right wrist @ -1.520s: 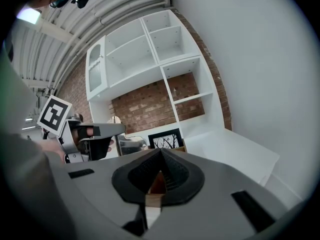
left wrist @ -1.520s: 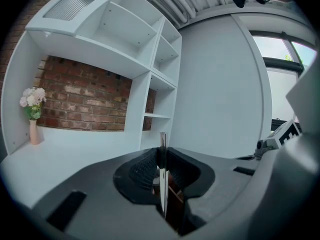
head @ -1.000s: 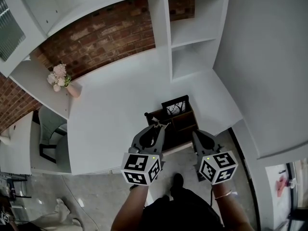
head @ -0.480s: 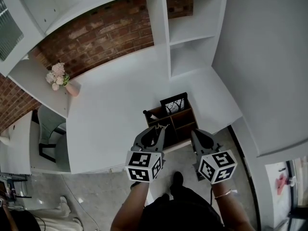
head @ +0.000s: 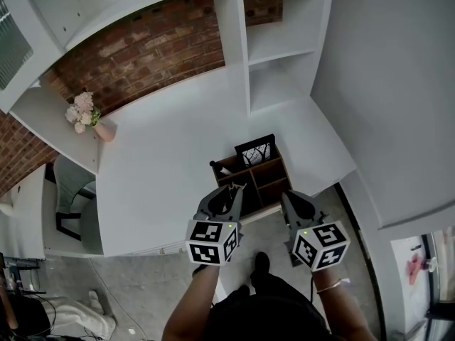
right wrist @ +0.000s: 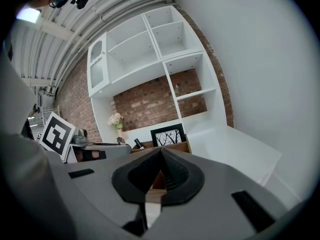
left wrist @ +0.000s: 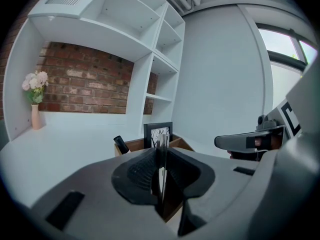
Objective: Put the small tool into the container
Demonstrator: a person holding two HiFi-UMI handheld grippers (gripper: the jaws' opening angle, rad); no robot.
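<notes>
head view: the left gripper (head: 229, 190) and the right gripper (head: 290, 197) hang at the near edge of the white desk (head: 156, 162), just beside the wooden organizer box (head: 274, 181).

left gripper view: the jaws are clenched on the small tool (left wrist: 161, 159) — a thin flat strip, upright, in front of the box and not in it.

right gripper view: the jaws are pressed together — nothing is between them.

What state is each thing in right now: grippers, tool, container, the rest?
left gripper: shut on the small tool.
right gripper: shut, nothing between the jaws.
small tool: held upright in the left jaws.
container: open-topped, upright on the desk.
picture frame: upright at the container's back.
dark cylinder: tilted, sticking out of the container's left side.
vase: upright, flowers in it.
</notes>
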